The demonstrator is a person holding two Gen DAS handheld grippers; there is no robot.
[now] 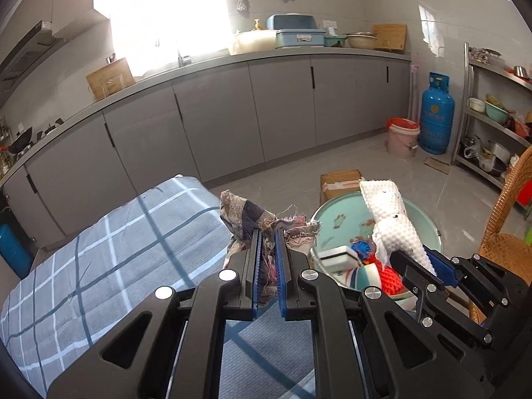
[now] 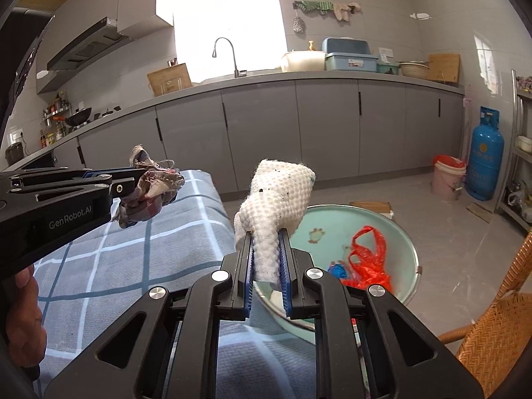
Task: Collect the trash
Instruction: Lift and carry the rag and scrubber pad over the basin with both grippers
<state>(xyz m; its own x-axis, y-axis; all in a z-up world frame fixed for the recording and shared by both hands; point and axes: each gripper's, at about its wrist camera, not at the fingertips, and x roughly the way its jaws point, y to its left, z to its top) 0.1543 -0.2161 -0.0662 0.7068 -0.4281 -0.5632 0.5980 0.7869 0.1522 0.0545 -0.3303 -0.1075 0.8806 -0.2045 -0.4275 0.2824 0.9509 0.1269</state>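
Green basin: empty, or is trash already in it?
Not empty. The green basin already holds a red mesh bag and a blue scrap; the left wrist view shows more items there, too jumbled to name.

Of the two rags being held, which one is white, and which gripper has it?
The white waffle-textured rag, clamped in the right gripper. The left gripper holds a frayed patterned scrap in brownish, dark tones instead.

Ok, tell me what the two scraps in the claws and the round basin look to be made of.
Frayed patterned scrap in the left claw: woven cloth, loose threads at its edges. White bumpy scrap in the right claw: waffle-textured cloth or foam, speckled dark; hard to tell. Round pale-green basin: glossy, probably enamel or plastic, with printed pictures.
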